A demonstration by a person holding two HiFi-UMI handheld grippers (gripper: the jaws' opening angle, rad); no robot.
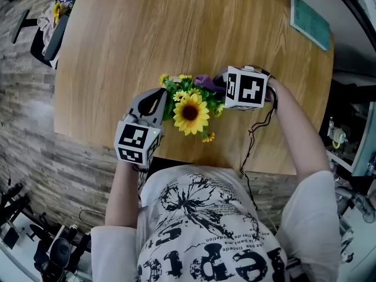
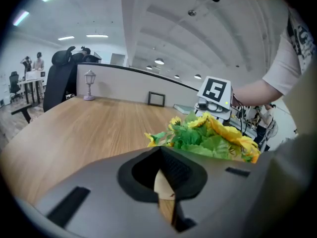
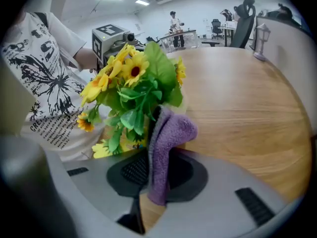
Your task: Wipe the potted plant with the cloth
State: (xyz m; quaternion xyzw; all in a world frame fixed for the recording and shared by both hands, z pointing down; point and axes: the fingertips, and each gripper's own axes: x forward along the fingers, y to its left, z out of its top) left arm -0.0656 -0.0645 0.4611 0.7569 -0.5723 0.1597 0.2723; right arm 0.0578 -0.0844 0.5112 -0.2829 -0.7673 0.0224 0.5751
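The potted plant point(image 1: 189, 109), yellow sunflowers among green leaves, stands near the front edge of the wooden table point(image 1: 147, 34). My right gripper point(image 1: 218, 86) is just right of it, shut on a purple cloth point(image 1: 205, 81) that lies against the leaves. In the right gripper view the cloth point(image 3: 167, 138) hangs folded between the jaws of that gripper point(image 3: 154, 155), touching the plant point(image 3: 136, 86) from beside. My left gripper point(image 1: 162, 96) sits at the plant's left side, shut with nothing between its jaws. In the left gripper view, the flowers point(image 2: 213, 135) rise just beyond the left gripper point(image 2: 161, 151).
A teal book point(image 1: 310, 21) lies at the table's far right corner. A small lamp point(image 2: 89, 84) and a picture frame point(image 2: 156, 98) stand at the far rim. An office chair point(image 1: 50, 34) is off the table's left side. A cable point(image 1: 254, 135) trails from my right gripper.
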